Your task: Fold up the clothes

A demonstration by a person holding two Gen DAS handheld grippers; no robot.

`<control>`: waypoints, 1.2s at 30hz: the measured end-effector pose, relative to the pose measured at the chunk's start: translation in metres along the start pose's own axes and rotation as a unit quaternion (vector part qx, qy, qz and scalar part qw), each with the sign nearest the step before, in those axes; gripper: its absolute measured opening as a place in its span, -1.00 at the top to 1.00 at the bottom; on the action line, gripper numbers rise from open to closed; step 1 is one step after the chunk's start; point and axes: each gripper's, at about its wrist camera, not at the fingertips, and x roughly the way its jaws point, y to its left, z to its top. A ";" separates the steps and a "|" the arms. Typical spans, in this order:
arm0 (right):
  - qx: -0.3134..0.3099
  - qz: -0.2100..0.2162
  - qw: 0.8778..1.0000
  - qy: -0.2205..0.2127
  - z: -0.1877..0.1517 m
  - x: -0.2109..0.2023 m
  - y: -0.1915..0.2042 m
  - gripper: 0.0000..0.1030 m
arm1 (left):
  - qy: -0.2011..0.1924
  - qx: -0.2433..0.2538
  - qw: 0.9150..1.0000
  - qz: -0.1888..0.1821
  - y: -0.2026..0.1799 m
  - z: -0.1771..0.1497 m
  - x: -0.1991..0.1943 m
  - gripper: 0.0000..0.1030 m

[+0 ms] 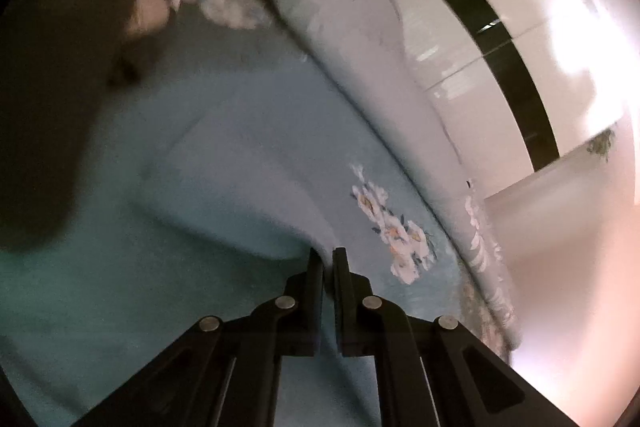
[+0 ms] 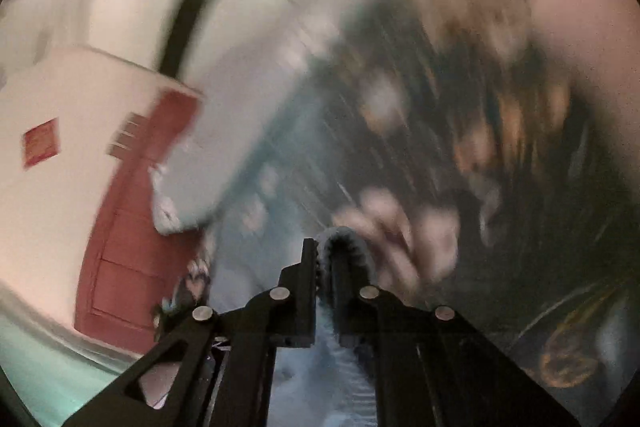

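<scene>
Left gripper: left gripper (image 1: 328, 255) sits at the lower centre of the left wrist view, its black jaws nearly together with only a thin slit between them, pinching a raised fold of the light blue cloth (image 1: 224, 187).
Light blue cloth: fills the centre and lower left of that view, plain and softly creased, rising to a ridge right at the jaw tips.
Floral bedsheet: pale blue floral bedsheet (image 1: 400, 231) lies just right of the jaws, curving from the upper centre down to the lower right edge.
Dark garment: brown-grey dark garment (image 1: 60, 87) lies along the left side, partly over the blue cloth.
Right gripper: right gripper (image 2: 326, 255) sits at the lower centre of the right wrist view, jaws close together, clamped on a looped edge of dark patterned fabric (image 2: 480, 127).
Dark patterned fabric: heavily blurred, covering the right half of the frame; its print cannot be made out.
Background: red door (image 2: 132, 247) at lower left, white wall (image 2: 60, 87) above it.
</scene>
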 end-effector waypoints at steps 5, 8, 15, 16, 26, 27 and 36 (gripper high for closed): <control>-0.035 -0.073 0.997 -0.003 -0.007 -0.008 0.001 0.89 | 0.029 -0.009 0.999 0.039 0.028 -0.008 0.012 0.90; -0.018 -0.089 0.996 0.013 -0.011 0.009 -0.013 0.89 | 0.055 -0.055 0.997 0.025 0.052 -0.011 0.018 0.87; -0.025 -0.125 0.991 0.033 -0.007 0.023 -0.016 0.84 | 0.080 -0.087 0.993 -0.008 0.060 0.001 0.029 0.69; -0.030 -0.130 0.991 0.033 -0.007 0.024 -0.013 0.83 | 0.080 -0.092 0.992 -0.009 0.061 0.003 0.029 0.63; -0.054 -0.155 0.986 0.043 -0.012 0.022 -0.001 0.82 | 0.040 -0.136 0.990 -0.002 0.076 0.030 0.028 0.28; -0.054 -0.156 0.985 0.042 -0.012 0.022 0.000 0.82 | 0.039 -0.134 0.990 0.004 0.075 0.034 0.030 0.27; -0.066 -0.167 0.982 0.052 -0.017 0.028 0.008 0.82 | -0.017 0.026 0.993 0.112 0.030 0.058 0.038 0.83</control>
